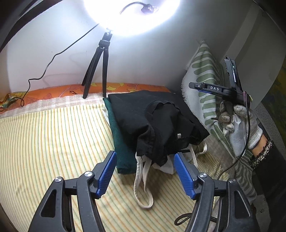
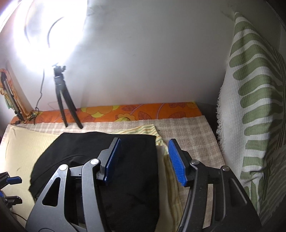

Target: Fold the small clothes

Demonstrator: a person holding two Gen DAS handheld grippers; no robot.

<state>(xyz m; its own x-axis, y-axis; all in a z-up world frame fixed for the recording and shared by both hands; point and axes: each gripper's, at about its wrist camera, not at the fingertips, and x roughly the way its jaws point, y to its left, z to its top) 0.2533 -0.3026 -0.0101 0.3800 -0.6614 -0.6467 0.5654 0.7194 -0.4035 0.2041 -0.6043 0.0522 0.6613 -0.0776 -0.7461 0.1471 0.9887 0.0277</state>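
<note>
- The left gripper (image 1: 144,171) is hovering with its blue-padded jaws spread and nothing pinched, low over the yellow striped sheet (image 1: 53,139) covering the bed.
- The right gripper (image 2: 144,160) is likewise standing with jaws apart and empty, above the black garment (image 2: 125,178); in the left wrist view a gloved hand (image 1: 237,125) is gripping its handle near the bed's right edge.
- That black garment (image 1: 143,110) is lying flat and squared on a folded dark green cloth (image 1: 123,153) toward the far right part of the bed, suggesting a finished stack is building.
- A rumpled black piece (image 1: 166,135) is slumping over the stack's near end, with white straps (image 1: 141,185) trailing onto the sheet; it is looking unfolded.
- Judging by this, at least two pieces are done, and the crumpled items are waiting.
- A ring light (image 1: 132,16) on a tripod (image 1: 100,67) is glaring from the far edge beside a leaf-print cushion (image 1: 205,85).
</note>
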